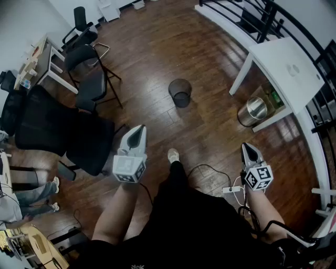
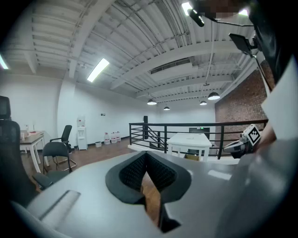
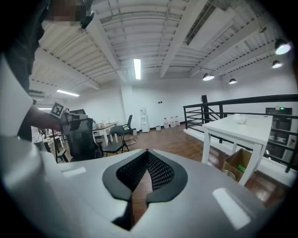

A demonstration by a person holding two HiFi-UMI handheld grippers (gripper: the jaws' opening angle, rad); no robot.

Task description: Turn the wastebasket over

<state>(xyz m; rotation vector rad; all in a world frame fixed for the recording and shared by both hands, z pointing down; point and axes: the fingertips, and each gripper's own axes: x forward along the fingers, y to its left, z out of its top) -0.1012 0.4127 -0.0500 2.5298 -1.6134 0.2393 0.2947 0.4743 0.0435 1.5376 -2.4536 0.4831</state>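
Observation:
The wastebasket (image 1: pixel 180 92) is a black mesh bin standing upright, mouth up, on the dark wooden floor, well ahead of me. My left gripper (image 1: pixel 139 129) is held out at the left, shut and empty, short of the bin and to its left. In its own view the left gripper (image 2: pixel 148 154) has its jaws meeting at the tip with nothing between them. At the right, my right gripper (image 1: pixel 246 146) is also shut and empty, well short of the bin. The right gripper (image 3: pixel 147 152) shows closed pads. The wastebasket appears in neither gripper view.
A white table (image 1: pixel 286 65) stands at the right by a black railing (image 1: pixel 273 16), with a steel bin (image 1: pixel 252 111) and a cardboard box under it. Black chairs (image 1: pixel 90 79) and a mesh office chair (image 1: pixel 50 126) stand at the left. A power strip (image 1: pixel 231 189) with cables lies near my feet.

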